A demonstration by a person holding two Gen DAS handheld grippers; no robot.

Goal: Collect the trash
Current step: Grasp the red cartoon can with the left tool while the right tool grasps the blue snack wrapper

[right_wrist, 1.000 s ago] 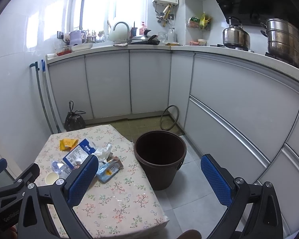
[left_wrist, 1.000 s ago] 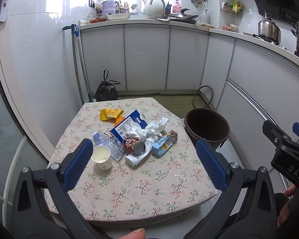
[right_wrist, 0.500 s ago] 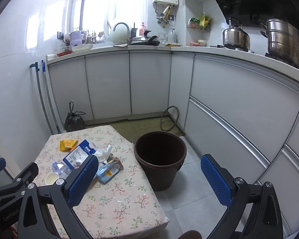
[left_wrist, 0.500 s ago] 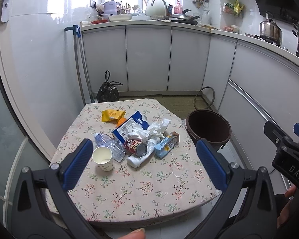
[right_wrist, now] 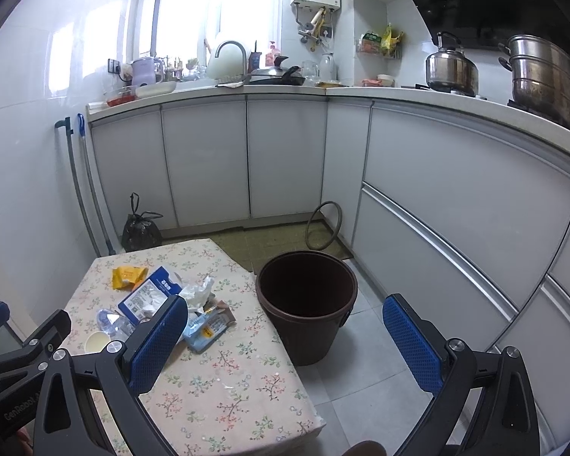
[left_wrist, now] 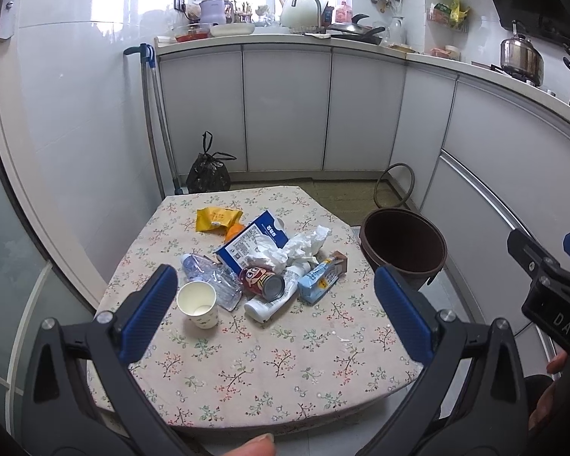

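I'm holding my left gripper above the worktop litter — jaws spread wide, gripping nothing — my right gripper equally agape, empty, near the bin.

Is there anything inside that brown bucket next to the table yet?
The brown bucket looks empty: only its dark inner wall shows. Its very bottom is in shadow, so something small there could go unseen.

Floral-clothed table carries a trash pile (paper cup upright)
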